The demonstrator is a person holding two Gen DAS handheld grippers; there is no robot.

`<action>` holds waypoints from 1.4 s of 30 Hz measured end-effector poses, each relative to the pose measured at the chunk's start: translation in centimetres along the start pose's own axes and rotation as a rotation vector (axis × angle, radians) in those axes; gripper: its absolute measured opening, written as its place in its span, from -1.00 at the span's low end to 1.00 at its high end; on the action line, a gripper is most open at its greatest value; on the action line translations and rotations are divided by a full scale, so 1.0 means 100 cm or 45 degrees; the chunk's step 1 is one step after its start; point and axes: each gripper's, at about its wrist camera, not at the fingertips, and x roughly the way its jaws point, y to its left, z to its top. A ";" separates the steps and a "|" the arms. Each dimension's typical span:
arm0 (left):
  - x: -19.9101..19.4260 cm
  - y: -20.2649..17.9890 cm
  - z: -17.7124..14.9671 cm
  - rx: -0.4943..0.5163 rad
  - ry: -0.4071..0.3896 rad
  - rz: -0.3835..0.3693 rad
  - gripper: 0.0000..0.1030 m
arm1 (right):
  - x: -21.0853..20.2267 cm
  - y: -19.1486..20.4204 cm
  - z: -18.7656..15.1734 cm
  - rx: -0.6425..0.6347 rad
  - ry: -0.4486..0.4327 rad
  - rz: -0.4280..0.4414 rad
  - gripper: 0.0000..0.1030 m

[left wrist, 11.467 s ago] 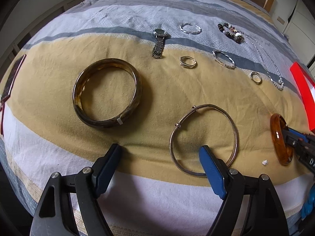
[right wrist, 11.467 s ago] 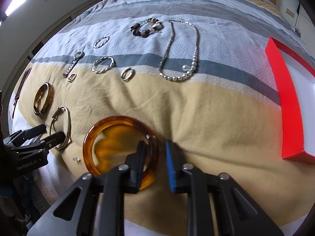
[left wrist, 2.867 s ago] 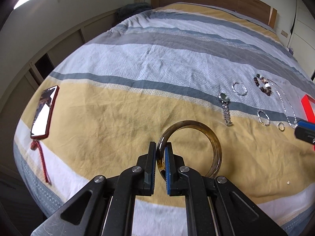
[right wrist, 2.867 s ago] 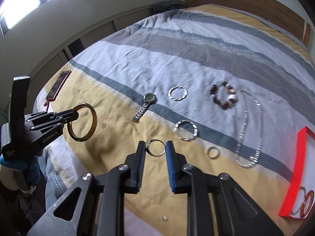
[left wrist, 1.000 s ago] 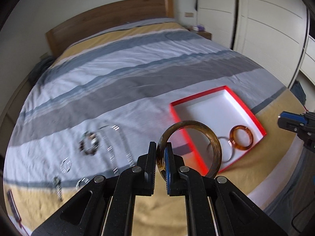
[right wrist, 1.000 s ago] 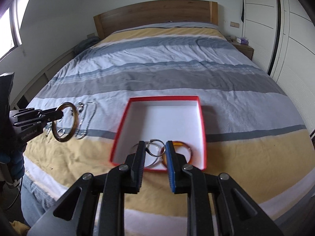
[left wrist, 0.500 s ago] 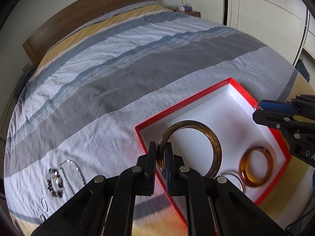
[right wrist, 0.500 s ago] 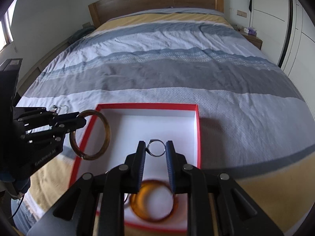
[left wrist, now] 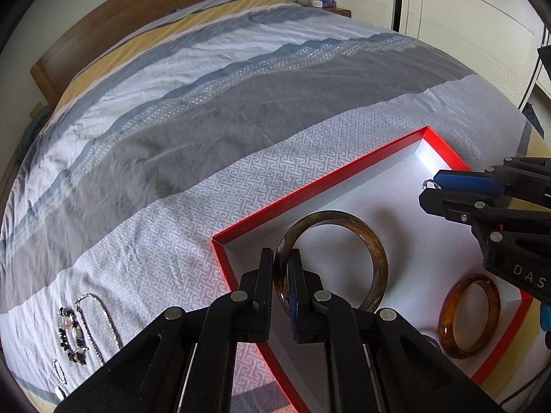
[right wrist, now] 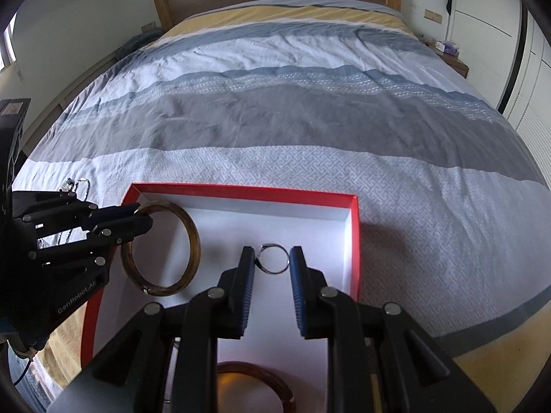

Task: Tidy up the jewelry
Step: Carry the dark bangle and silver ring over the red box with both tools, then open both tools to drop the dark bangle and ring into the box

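We hold a gripper in each hand over the red box (right wrist: 354, 241) lying on the striped bedspread (right wrist: 292, 120). Our left gripper (left wrist: 281, 268) has its jaws pressed together on the rim of a dark brown bangle (left wrist: 375, 258), which stands upright over the box's white floor near its left wall; from the right wrist view the same bangle (right wrist: 193, 237) hangs from the left gripper (right wrist: 137, 222) just inside that wall. Our right gripper (right wrist: 272, 268) pinches a thin silver ring (right wrist: 273, 258) between its blue pads, the ring upright and above the middle of the box; in the left wrist view only a small part of the ring (left wrist: 430, 183) shows at the tip of the right gripper (left wrist: 432, 191). An amber bangle (left wrist: 468, 316) lies flat in the box's near corner. Out on the bedspread, left of the box, lie a bead bracelet (left wrist: 70, 335), a chain (left wrist: 98, 323) and small silver bangles (left wrist: 58, 366).
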 end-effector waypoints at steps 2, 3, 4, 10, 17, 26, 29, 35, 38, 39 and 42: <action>0.003 0.000 0.000 0.003 0.004 -0.002 -0.85 | 0.003 0.000 0.000 -0.002 0.006 -0.003 -0.62; 0.004 0.000 0.000 0.003 0.005 -0.003 -0.85 | 0.005 -0.001 0.000 -0.001 0.010 -0.003 -0.62; 0.006 0.000 0.000 0.004 0.007 -0.004 -0.85 | 0.006 -0.001 0.000 -0.001 0.012 -0.003 -0.62; 0.013 -0.001 -0.001 0.006 0.024 -0.011 -0.84 | 0.016 -0.002 0.000 -0.007 0.041 -0.011 -0.62; 0.018 0.000 -0.002 -0.002 0.039 -0.011 -0.84 | 0.026 -0.001 -0.004 -0.026 0.080 -0.031 -0.62; 0.023 0.000 -0.002 -0.015 0.051 -0.012 -0.84 | 0.032 0.002 -0.004 -0.054 0.114 -0.050 -0.62; 0.024 0.001 -0.002 -0.028 0.057 -0.015 -0.84 | 0.032 0.002 -0.005 -0.058 0.119 -0.052 -0.61; 0.027 0.001 -0.001 -0.028 0.069 -0.011 -0.84 | 0.033 0.002 -0.004 -0.065 0.126 -0.050 -0.61; 0.029 0.001 -0.001 -0.030 0.079 -0.015 -0.83 | 0.033 0.004 -0.003 -0.072 0.132 -0.052 -0.60; 0.030 0.000 -0.001 -0.032 0.083 -0.017 -0.82 | 0.033 0.004 -0.003 -0.074 0.135 -0.053 -0.60; 0.031 0.001 -0.001 -0.038 0.089 -0.016 -0.80 | 0.033 0.004 -0.003 -0.075 0.139 -0.055 -0.60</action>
